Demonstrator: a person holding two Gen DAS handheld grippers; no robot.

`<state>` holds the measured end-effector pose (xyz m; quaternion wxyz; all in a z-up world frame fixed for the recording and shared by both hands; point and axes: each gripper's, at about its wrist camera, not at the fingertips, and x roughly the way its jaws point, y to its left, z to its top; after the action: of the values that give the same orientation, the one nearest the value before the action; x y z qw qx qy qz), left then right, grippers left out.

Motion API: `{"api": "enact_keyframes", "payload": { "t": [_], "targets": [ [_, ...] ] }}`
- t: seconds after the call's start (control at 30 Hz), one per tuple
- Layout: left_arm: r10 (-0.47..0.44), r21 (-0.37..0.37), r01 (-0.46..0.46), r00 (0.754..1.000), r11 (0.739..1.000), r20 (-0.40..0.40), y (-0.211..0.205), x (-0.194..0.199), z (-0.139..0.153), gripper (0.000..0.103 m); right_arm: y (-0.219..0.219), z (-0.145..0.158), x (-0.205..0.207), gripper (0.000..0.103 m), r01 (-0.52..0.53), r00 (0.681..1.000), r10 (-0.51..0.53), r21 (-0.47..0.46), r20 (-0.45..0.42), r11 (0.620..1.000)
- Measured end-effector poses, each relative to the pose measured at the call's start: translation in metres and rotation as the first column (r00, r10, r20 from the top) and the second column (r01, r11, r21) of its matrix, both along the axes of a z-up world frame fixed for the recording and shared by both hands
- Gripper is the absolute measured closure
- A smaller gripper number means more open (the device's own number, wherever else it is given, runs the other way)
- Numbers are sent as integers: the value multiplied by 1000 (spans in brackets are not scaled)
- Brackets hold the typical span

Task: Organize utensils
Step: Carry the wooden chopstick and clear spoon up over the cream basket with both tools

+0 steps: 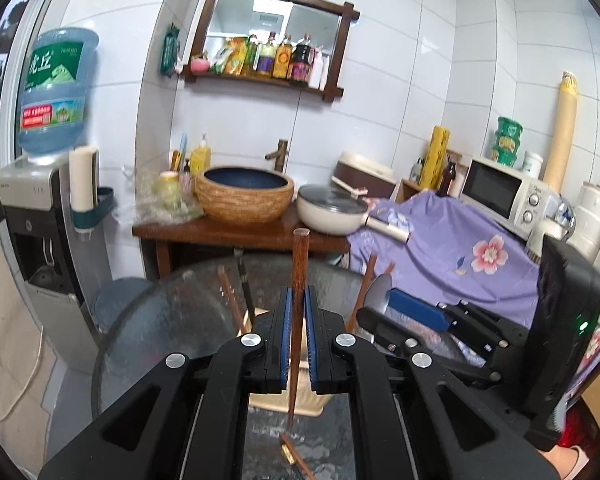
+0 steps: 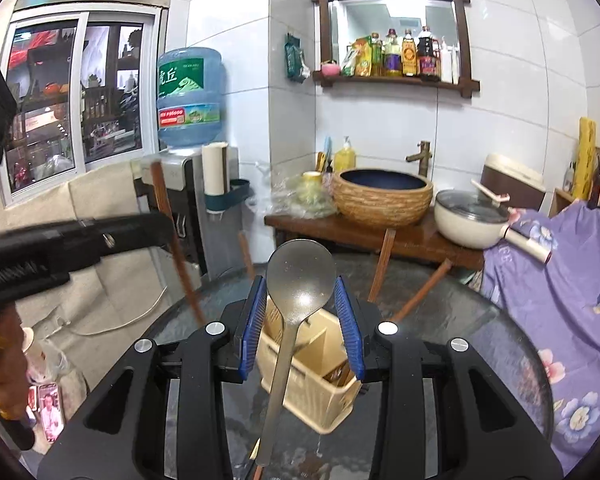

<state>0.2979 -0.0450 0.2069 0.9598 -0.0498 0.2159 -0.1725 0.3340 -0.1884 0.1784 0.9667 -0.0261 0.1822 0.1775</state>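
My left gripper [image 1: 299, 300] is shut on a brown wooden chopstick [image 1: 299, 264] and holds it upright above the beige utensil holder [image 1: 286, 402]. My right gripper [image 2: 301, 292] is shut on the bowl of a metal spoon [image 2: 300, 276], bowl up, handle hanging toward the beige holder [image 2: 320, 360] on the glass table [image 2: 480, 320]. Several chopsticks [image 2: 382, 264] stand in the holder. In the left wrist view the right gripper [image 1: 384, 300] with the spoon shows at right. In the right wrist view the left gripper [image 2: 156, 224] shows at left with its chopstick [image 2: 168, 216].
A loose chopstick [image 1: 296, 456] lies on the glass table. Behind stand a wooden counter [image 1: 240, 234] with a basin [image 1: 244, 194], a white pan [image 1: 332, 210], a microwave [image 1: 504, 194], a water dispenser [image 1: 52, 92] and a purple cloth [image 1: 460, 256].
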Motion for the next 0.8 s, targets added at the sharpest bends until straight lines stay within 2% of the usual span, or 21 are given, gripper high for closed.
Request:
{"api": "enact_keyframes", "payload": {
  "t": [0.23, 0.4, 0.57, 0.67, 0.8],
  "targets": [
    [22, -37, -21, 1000, 999, 21, -3, 24, 42, 97, -1, 32, 20, 67, 45, 998, -46, 12, 52, 999],
    [71, -39, -70, 997, 997, 40, -9, 46, 58, 97, 7, 37, 40, 67, 83, 993, -81, -13, 80, 997],
    [128, -13, -127, 990, 992, 59, -16, 67, 51, 97, 11, 22, 57, 67, 120, 987, -115, -35, 113, 992],
    [130, -16, -130, 991, 991, 18, -14, 78, 38, 97, 15, 7, 61, 67, 128, 984, -120, -56, 130, 990],
    [132, -16, -133, 991, 991, -31, -11, 87, 16, 97, 26, -15, 59, 67, 165, 967, -135, -126, 214, 978]
  ]
}}
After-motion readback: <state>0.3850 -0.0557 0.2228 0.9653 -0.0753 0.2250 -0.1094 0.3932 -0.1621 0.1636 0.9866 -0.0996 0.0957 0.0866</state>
